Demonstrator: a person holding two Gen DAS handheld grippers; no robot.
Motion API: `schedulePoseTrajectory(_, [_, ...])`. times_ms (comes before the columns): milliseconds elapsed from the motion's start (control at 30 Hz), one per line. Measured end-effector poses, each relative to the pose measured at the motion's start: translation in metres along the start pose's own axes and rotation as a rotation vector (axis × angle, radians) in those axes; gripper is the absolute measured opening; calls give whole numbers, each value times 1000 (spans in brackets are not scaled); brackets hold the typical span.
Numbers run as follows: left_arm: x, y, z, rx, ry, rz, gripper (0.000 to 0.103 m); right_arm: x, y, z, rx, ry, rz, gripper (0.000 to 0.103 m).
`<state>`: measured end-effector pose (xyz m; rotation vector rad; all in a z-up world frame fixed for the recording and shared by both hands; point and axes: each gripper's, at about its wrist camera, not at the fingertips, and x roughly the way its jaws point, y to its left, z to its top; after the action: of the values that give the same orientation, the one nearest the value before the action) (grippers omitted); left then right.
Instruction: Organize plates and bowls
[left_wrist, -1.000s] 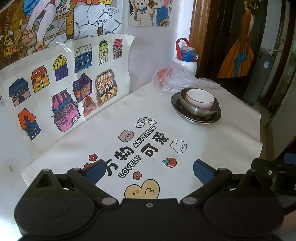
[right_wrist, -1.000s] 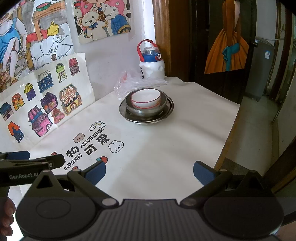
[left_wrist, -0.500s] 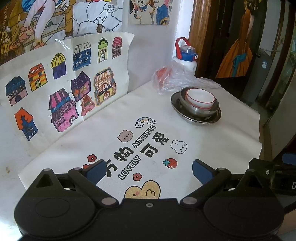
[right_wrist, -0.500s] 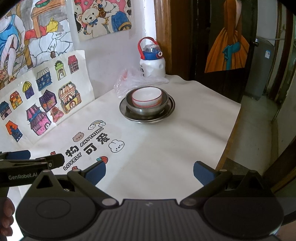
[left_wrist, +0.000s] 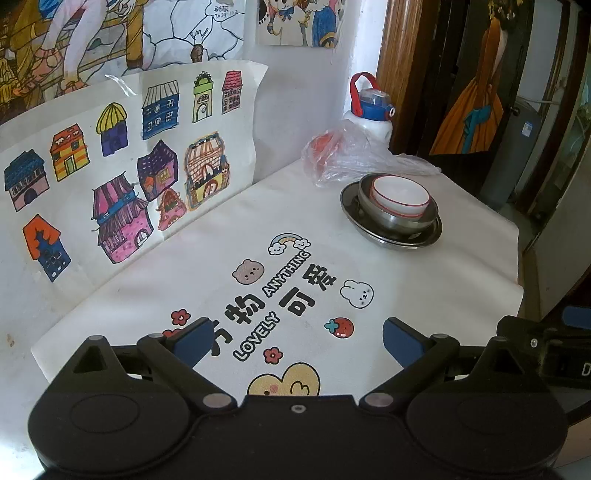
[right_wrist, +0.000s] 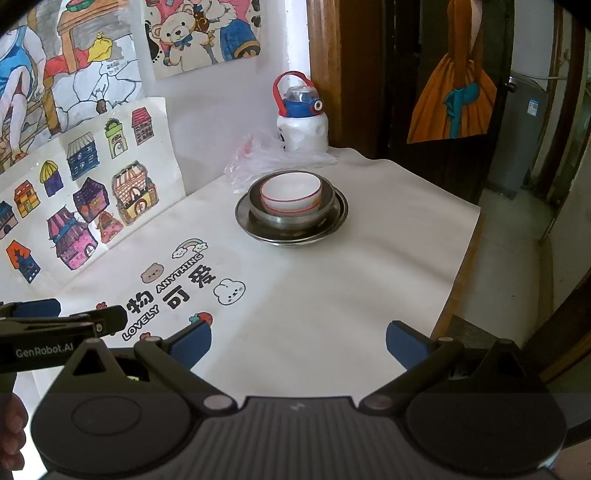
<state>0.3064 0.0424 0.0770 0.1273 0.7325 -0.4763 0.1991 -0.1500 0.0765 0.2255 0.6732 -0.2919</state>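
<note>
A white bowl with a red rim (left_wrist: 400, 195) (right_wrist: 290, 192) is nested in a steel bowl (left_wrist: 397, 218) (right_wrist: 288, 218), which rests on a steel plate (left_wrist: 424, 238) (right_wrist: 334, 225) at the far side of the table. My left gripper (left_wrist: 297, 341) hangs open over the printed tablecloth, well short of the stack, nothing between its fingers. My right gripper (right_wrist: 299, 343) is open too, above the near part of the cloth, empty. The left gripper's side shows at the left edge of the right wrist view.
A white water bottle with a red handle (left_wrist: 371, 110) (right_wrist: 301, 118) and a crumpled plastic bag (left_wrist: 351, 155) (right_wrist: 266, 157) sit behind the stack by the wall. The table edge (right_wrist: 465, 254) drops off on the right. Drawings lean on the wall (left_wrist: 122, 158).
Both gripper views have shifted only slightly; the right one has edged a little closer to the stack. The bowls and plate have not moved.
</note>
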Motion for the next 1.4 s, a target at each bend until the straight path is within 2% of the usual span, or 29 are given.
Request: schedulePoseTrajectory(1400, [-5, -1, 0, -2, -13, -2, 97, -3, -3, 0, 5, 2, -7, 103])
